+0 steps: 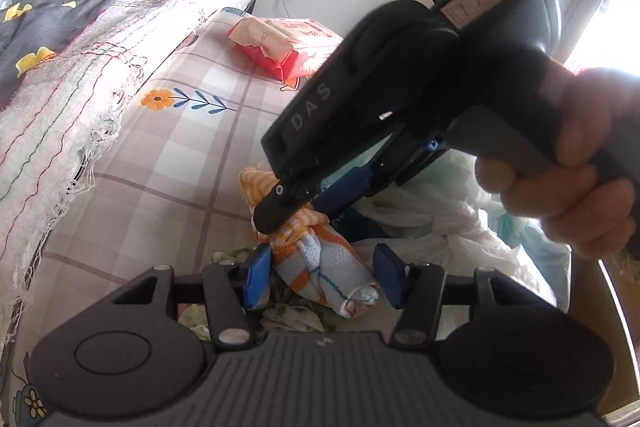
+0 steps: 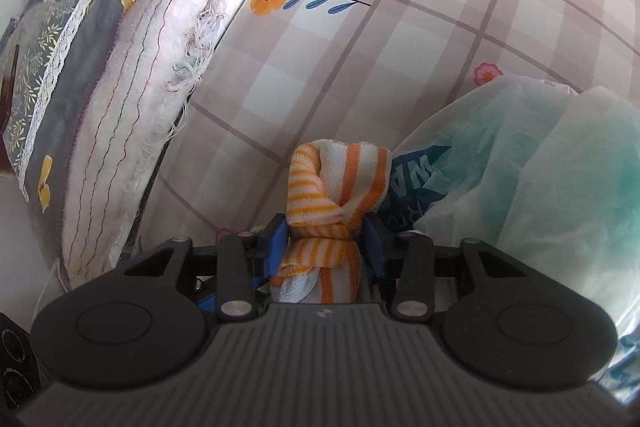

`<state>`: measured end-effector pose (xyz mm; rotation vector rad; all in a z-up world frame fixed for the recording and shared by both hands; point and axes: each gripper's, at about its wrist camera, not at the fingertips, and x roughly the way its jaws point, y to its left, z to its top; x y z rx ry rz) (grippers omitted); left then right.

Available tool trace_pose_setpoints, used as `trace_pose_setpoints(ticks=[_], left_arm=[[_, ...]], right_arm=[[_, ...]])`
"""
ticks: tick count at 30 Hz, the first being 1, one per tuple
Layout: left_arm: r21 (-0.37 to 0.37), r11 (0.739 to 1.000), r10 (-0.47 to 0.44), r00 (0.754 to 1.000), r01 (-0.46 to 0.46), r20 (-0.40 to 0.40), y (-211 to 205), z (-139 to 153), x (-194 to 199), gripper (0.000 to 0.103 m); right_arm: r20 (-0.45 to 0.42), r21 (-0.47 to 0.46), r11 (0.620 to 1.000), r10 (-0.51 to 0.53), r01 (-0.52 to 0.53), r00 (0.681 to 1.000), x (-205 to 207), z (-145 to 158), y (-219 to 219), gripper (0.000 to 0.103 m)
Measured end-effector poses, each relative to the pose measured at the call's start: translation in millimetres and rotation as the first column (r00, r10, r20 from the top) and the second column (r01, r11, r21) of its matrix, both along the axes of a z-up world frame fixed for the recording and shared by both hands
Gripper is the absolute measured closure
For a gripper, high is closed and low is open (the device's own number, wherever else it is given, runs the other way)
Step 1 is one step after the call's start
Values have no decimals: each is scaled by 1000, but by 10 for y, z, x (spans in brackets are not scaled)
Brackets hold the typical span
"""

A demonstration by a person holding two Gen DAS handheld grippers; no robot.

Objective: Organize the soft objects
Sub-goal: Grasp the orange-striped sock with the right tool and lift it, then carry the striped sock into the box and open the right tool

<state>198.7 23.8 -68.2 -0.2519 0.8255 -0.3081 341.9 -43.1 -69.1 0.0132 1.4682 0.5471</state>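
Above the checked bed sheet (image 2: 320, 75), the rolled cloth (image 2: 332, 211) is clenched at its cinched middle by the right gripper (image 2: 326, 241), while the left gripper (image 1: 320, 277) straddles its lower end, jaws released. It looks light, limp and compressible, so the bunched waist is the surest hold; loose ends would likely slip and unroll.

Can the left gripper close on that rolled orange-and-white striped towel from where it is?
Probably yes: the rolled orange-and-white striped towel lies between the open left gripper, though the right gripper already clamps it.

The rolled orange-striped towel (image 2: 336, 203) sits on the checked floral tablecloth (image 2: 320, 67), crinkly translucent plastic bag (image 2: 520, 167) touching its right, frayed white quilted blanket (image 2: 132, 99) off left.
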Motion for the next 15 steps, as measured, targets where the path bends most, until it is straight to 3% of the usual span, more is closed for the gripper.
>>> trace_pose_setpoints(ticks=[6,15], left_arm=[[4,1000,4,998,-5,55,40,210,-213,49],[23,999,-48,976,44,210,-112,871,-789,47]], right_arm=[[26,110,992,-58,55,998,-47,212,-151,68],[110,321,943,-128,86,986,-526,954,-702,68]])
